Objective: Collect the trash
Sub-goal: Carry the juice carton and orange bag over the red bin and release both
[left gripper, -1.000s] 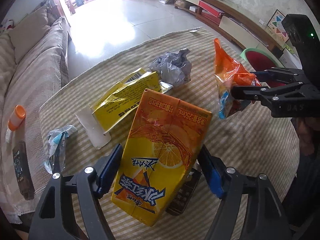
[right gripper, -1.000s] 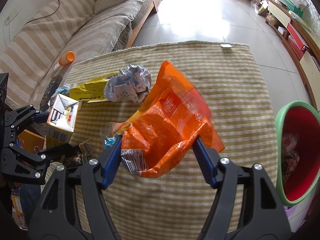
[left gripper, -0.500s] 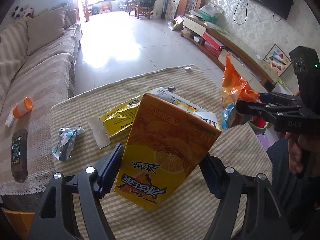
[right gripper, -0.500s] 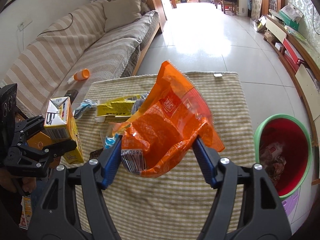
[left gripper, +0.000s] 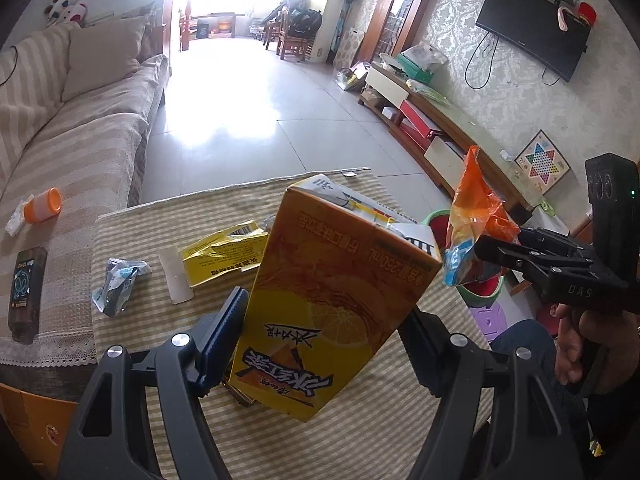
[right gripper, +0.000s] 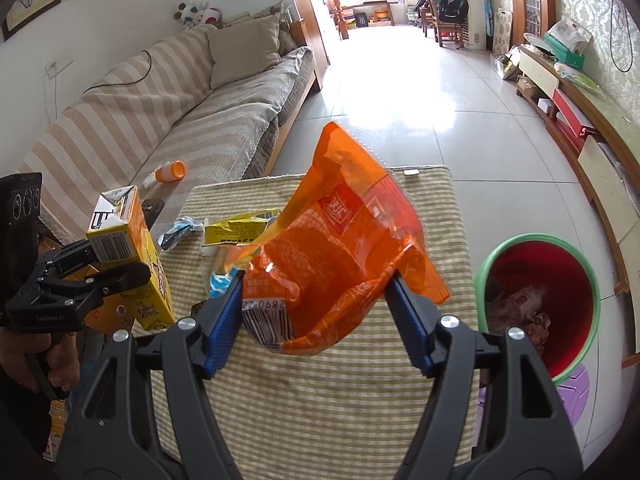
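In the left wrist view, a yellow drink carton [left gripper: 336, 300] is clamped between the blue pads of the left hand-held gripper [left gripper: 324, 320] and held tilted above the striped desk [left gripper: 360, 432]. On the desk behind it a flattened yellow box [left gripper: 224, 252] and a small blue wrapper [left gripper: 116, 284] are seen.

In the right wrist view, an orange snack bag [right gripper: 340, 256] is clamped in the right hand-held gripper [right gripper: 316, 312], above the desk. A red bin [right gripper: 540, 296] with a green rim is seen on the floor just beside the desk.
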`<state>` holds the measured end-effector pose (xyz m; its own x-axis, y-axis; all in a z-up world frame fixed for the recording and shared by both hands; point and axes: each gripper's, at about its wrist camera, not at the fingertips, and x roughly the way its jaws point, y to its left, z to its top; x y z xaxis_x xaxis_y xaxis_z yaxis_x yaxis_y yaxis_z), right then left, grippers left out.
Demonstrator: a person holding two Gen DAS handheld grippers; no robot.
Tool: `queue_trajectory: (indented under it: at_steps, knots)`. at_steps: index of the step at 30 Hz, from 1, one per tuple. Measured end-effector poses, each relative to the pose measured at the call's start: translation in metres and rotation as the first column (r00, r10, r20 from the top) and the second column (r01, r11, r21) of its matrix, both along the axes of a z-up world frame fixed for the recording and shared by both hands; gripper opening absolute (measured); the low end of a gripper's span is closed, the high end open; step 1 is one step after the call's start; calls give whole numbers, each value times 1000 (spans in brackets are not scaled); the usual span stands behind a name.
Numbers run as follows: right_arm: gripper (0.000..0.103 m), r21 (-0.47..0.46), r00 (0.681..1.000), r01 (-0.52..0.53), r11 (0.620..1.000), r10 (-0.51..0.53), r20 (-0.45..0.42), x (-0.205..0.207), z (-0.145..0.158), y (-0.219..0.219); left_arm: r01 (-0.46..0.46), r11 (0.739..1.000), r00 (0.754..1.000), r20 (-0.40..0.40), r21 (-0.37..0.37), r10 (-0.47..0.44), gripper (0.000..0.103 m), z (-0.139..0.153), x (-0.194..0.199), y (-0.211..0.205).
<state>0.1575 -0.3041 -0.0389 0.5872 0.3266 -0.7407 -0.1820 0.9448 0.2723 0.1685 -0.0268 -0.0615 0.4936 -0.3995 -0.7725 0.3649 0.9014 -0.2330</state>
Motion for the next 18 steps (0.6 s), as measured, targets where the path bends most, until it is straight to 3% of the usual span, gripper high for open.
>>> queue_trajectory:
  at_steps: [18]
  knots:
    - [67, 44, 994, 97, 994, -99, 40, -11, 15, -65, 43, 999, 997, 57, -7, -43, 70, 27, 7, -74]
